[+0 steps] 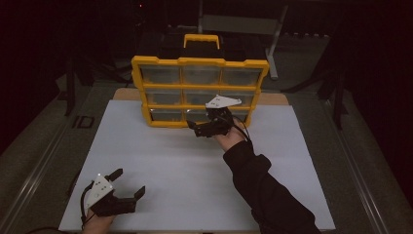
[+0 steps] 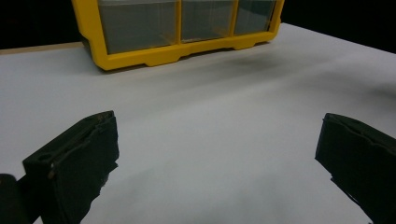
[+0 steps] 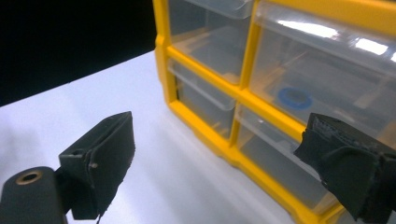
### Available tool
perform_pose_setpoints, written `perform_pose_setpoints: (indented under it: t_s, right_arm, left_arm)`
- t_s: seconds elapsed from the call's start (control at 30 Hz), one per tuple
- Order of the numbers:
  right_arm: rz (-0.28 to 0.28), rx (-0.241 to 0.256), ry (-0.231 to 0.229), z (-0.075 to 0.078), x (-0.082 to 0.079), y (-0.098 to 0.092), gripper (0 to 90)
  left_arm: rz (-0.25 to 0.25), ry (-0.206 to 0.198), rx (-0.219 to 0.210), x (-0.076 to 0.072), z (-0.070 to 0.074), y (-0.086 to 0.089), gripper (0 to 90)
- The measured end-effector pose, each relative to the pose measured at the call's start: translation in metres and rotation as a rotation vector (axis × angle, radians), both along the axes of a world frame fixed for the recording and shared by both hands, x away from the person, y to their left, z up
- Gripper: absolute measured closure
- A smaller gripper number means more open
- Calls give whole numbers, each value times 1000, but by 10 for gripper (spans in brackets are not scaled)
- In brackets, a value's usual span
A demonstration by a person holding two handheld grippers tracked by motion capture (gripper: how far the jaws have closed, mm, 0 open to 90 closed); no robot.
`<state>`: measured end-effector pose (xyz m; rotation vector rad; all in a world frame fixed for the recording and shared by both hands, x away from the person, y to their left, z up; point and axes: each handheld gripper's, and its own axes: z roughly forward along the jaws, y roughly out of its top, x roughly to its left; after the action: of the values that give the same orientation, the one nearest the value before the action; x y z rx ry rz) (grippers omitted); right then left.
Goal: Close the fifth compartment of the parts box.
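High view shows my right gripper (image 1: 202, 127) held up against the bottom row of the yellow plastic drawer cabinet with clear drawers (image 1: 199, 90), which stands upright at the far edge of the white table sheet (image 1: 170, 165). Its jaws are spread wide and hold nothing. In the right gripper view the lower clear drawers (image 3: 205, 100) sit between and beyond the two black jaws, and a small blue ring (image 3: 295, 98) lies inside a drawer of the row above. My left gripper (image 1: 125, 190) rests near the front left corner of the sheet, jaws also wide and empty, well apart from the cabinet. Risks, as I judge them: the cabinet is tall, narrow and unbraced, so pulling a drawer one-handed could drag or tip it forward. The drawer lip is shallow and slick; a poor bite could slip off it.
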<state>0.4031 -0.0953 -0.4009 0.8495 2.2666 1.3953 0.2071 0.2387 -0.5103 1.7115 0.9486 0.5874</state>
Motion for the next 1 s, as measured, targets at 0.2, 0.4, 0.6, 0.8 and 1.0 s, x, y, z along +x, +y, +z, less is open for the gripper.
perform_pose_setpoints:
  t_s: [0.2,0.4,0.6,0.8,1.0]
  right_arm:
    - [25,-14,1,-2,-7,0,98]
    - [47,-24,-3,-4,-14,-2,98]
    - [74,-33,5,-8,-23,-12,98]
    - [95,-31,-8,-13,-34,-25,98]
    - [106,-33,-36,-15,-46,-39,98]
  left_arm:
    - [1,2,-1,0,0,0,0]
    - [1,-1,-2,0,0,0,0]
    - [0,0,-1,0,0,0,0]
    - [1,0,-1,0,0,0,0]
    - [-2,0,0,0,0,0,0]
